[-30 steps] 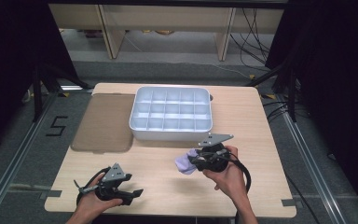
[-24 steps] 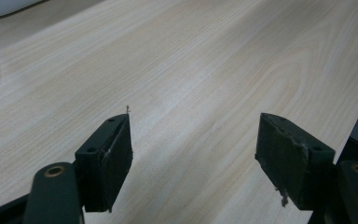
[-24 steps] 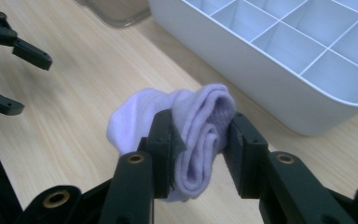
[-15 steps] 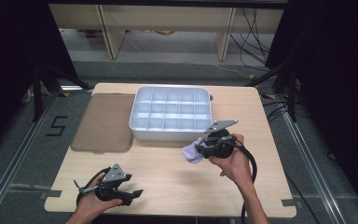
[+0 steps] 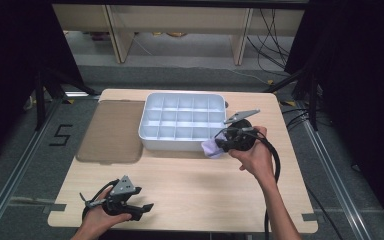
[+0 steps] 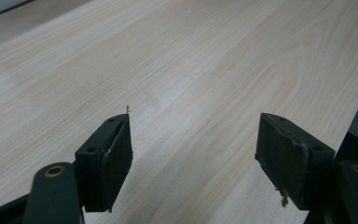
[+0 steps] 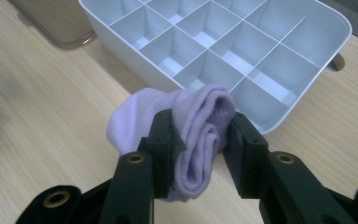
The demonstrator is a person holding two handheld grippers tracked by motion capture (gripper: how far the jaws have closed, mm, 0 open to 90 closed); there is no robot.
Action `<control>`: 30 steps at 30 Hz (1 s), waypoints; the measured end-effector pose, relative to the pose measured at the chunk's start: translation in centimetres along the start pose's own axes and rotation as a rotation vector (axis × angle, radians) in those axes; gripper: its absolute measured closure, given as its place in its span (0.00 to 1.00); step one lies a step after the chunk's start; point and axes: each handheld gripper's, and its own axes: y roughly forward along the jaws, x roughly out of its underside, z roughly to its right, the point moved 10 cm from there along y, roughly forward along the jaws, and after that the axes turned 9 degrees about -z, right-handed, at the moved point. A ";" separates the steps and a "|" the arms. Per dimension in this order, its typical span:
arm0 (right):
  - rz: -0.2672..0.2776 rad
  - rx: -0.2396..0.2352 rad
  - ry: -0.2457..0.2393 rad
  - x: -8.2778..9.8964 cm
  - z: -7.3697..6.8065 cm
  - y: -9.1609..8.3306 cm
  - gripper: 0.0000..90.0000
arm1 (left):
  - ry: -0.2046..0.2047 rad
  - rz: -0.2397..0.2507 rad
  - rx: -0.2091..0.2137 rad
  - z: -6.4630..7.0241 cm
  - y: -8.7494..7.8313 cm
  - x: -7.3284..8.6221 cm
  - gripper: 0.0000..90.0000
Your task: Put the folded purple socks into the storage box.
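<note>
Fingers of the right gripper (image 7: 199, 140) clamp a rolled lilac sock (image 7: 186, 135) just off the white divided tray's (image 5: 152, 137) near corner, presumably to drop it into a compartment, while the left gripper (image 6: 193, 161) idles, fingers apart, over the table (image 5: 190, 185).

I see the table (image 5: 190, 185) evenly lit from above, surroundings dark; soft shadow under the tray (image 5: 180, 122); gripper views slightly soft.

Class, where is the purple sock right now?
The sock is clamped in the right gripper, at the near right corner of the white tray, right of centre in the high view.
</note>
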 end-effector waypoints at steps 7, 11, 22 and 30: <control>-0.015 0.019 0.006 -0.9 1.4 0.0 0.73 | 0.019 -0.007 -0.004 -0.2 -0.2 0.1 0.29; -0.024 0.030 0.013 -1.4 2.1 0.1 0.73 | 0.024 -0.005 -0.012 -0.3 -0.1 0.0 0.29; -0.078 0.075 0.043 -3.6 4.1 0.9 0.73 | 0.019 -0.008 -0.006 -0.3 -0.3 0.1 0.29; -0.117 0.101 0.047 -4.5 5.2 2.4 0.73 | -0.001 0.005 0.004 -0.1 -0.3 -0.1 0.29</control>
